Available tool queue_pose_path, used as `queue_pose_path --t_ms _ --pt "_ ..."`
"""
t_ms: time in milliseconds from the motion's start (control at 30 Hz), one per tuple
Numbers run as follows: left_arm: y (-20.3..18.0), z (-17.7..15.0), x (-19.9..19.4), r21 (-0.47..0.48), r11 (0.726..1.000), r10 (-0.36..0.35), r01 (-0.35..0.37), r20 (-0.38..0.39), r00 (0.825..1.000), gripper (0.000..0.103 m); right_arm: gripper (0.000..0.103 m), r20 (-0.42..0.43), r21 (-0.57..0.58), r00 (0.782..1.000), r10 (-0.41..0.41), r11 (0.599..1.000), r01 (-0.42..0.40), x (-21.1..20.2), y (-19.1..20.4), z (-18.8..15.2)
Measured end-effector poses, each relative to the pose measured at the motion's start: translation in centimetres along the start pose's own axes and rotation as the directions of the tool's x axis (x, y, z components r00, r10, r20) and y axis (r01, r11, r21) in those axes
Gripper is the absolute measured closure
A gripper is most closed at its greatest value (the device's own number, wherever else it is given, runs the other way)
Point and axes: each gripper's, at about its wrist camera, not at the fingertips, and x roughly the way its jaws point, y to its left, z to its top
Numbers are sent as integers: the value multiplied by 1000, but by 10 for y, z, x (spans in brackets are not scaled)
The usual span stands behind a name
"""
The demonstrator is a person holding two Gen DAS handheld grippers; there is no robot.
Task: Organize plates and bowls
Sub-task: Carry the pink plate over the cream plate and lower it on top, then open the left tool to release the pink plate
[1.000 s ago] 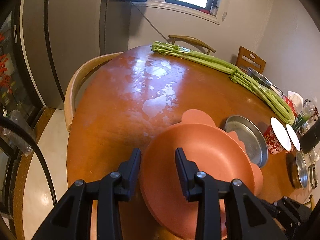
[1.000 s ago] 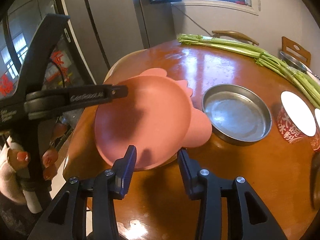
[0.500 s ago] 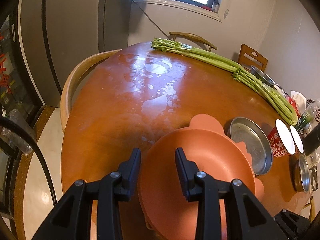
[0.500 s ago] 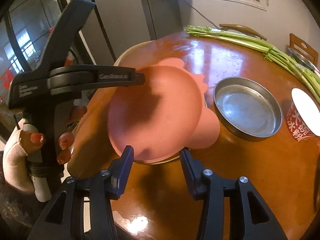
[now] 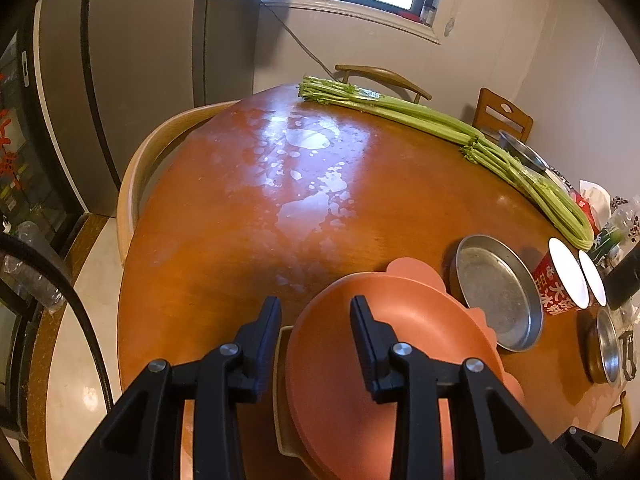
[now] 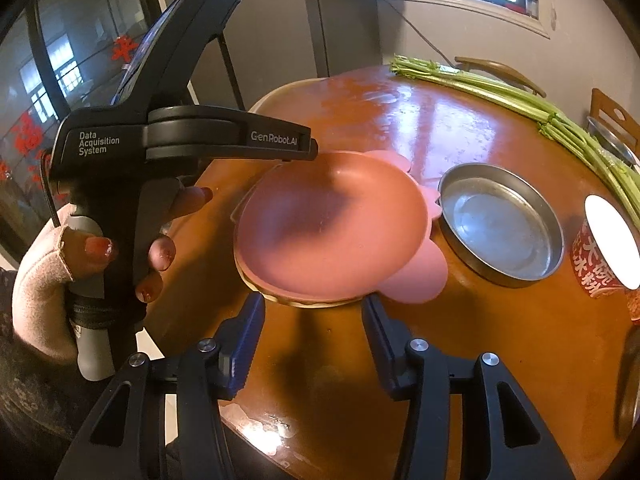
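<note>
A round terracotta plate (image 5: 424, 332) (image 6: 332, 224) lies on top of a pink flower-shaped plate (image 5: 416, 268) (image 6: 420, 276) and a beige dish (image 5: 280, 400) (image 6: 280, 300) near the table's front left edge. My left gripper (image 5: 316, 312) (image 6: 312, 148) is shut on the terracotta plate's far-left rim, one finger inside the rim and one outside. My right gripper (image 6: 312, 304) stands open just short of the stack's near rim, with nothing between its fingers.
A metal pan (image 5: 496, 292) (image 6: 500, 224) sits right of the stack on the wooden table (image 5: 280, 200). Red lidded cups (image 5: 560, 284) (image 6: 600, 256), a small steel bowl (image 5: 604, 344) and long celery (image 5: 440, 120) lie further right. A chair back (image 5: 136, 176) curves at the far left edge.
The terracotta plate has come down from a tilted hold onto the stack. The right gripper's jaws have widened and now stand clear of the near rim.
</note>
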Motion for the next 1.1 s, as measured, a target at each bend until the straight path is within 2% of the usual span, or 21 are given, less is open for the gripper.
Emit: queue_pose_path --t_ms 467,500,567,667,800,900,1100 --pt "1 -2 -13 -5 1000 3 -3 12 1000 64 51 -12 -59 999 49 997 -49 -8 10 -8" --pt "0 -2 -14 -4 1000 3 -3 12 1000 63 51 -11 -57 999 53 997 -54 -9 9 -9" --pt "-3 -2 -16 2 1000 -2 2 14 1000 52 51 -6 -47 998 57 997 -57 -13 6 -10" --pt "-10 -2 -21 20 1000 -11 10 23 1000 49 51 17 -15 998 62 998 -61 -23 -4 -11" --pt "-27 3 -29 56 998 -22 19 40 999 48 50 61 46 997 41 998 -44 -39 -26 -12" --pt "-42 6 -32 85 996 -40 36 47 998 38 50 93 95 996 5 995 -13 -50 -46 -12" --pt "-71 16 -30 137 989 -58 52 45 997 37 44 141 182 987 -73 982 46 -70 -83 -15"
